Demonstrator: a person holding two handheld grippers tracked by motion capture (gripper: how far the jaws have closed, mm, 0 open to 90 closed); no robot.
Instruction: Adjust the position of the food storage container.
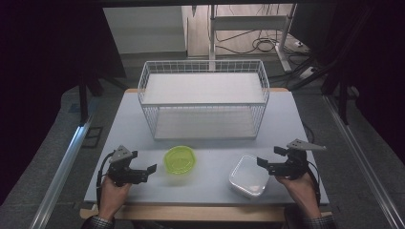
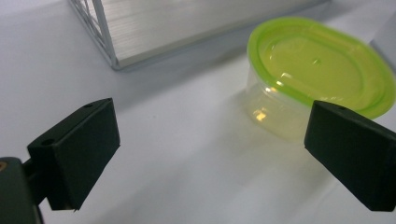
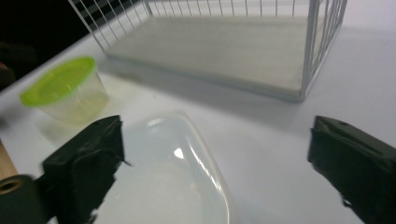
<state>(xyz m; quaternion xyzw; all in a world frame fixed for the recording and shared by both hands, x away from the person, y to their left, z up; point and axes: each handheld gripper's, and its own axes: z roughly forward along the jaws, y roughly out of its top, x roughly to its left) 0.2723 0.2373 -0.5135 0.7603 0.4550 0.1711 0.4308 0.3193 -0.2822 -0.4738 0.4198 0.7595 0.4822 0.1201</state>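
Observation:
A round clear tub with a green lid [image 1: 180, 159] stands on the grey table [image 1: 133, 114], in front of the white wire rack [image 1: 204, 98]. My left gripper [image 1: 149, 170] is open just left of the tub; its own view has the tub [image 2: 317, 74] ahead and to the right, outside the jaws. A clear rectangular container with a white lid [image 1: 248, 176] lies at the front right. My right gripper [image 1: 268, 160] is open at its right edge, and in that view the container [image 3: 173, 182] lies low between the jaws, untouched. The green-lidded tub [image 3: 65, 88] sits farther left.
The two-level wire rack [image 3: 224, 46] takes up the back half of the table. Bare table surface lies between the two containers and along the sides. The table's front edge [image 1: 200, 212] is wooden, close to the person's hands.

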